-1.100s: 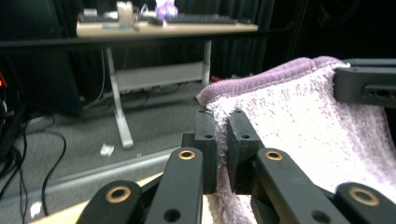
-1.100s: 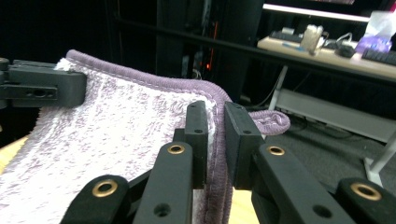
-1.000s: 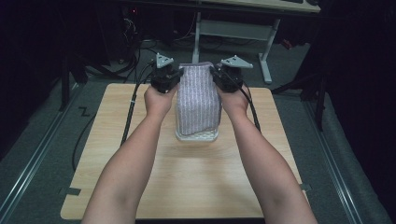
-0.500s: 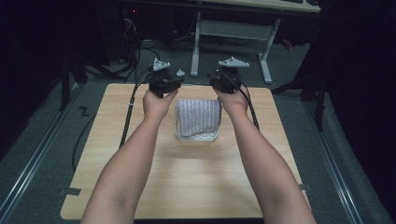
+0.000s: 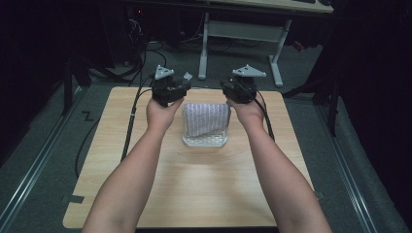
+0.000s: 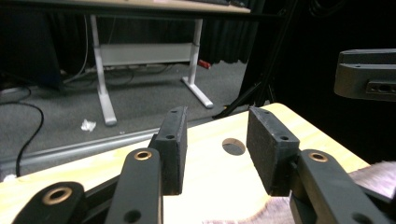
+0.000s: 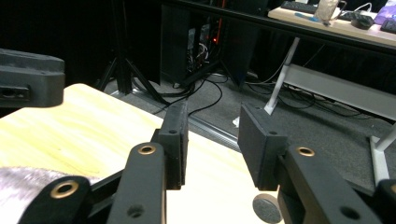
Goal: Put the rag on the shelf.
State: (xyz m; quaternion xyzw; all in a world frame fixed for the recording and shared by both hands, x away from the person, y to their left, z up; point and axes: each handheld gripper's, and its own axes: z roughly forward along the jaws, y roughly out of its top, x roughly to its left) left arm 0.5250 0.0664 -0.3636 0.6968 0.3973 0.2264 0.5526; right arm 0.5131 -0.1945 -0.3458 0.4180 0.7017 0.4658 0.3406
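Note:
A grey-lilac folded cloth (image 5: 206, 119) lies on a white perforated tray (image 5: 206, 141) at the table's middle back. My left gripper (image 5: 176, 85) hovers just left of the cloth's far edge, and my right gripper (image 5: 238, 87) hovers just right of it. Each one stands open with nothing between its jaws. In the left gripper view the open gripper (image 6: 217, 135) points past the table's far edge, with the cloth (image 6: 379, 170) at the lower right. In the right gripper view the open gripper (image 7: 212, 126) also points outward, and the cloth (image 7: 21, 186) sits at the lower left.
The wooden table (image 5: 204, 194) stretches toward the person. A round hole (image 6: 232, 146) marks its far edge. Black cables (image 5: 131, 126) trail off the left side. A white desk frame (image 5: 243, 34) stands on the floor beyond the table.
The cloth, held up tall between both grippers a second ago, has come down onto the tray and been let go. Both grippers have opened and drawn apart.

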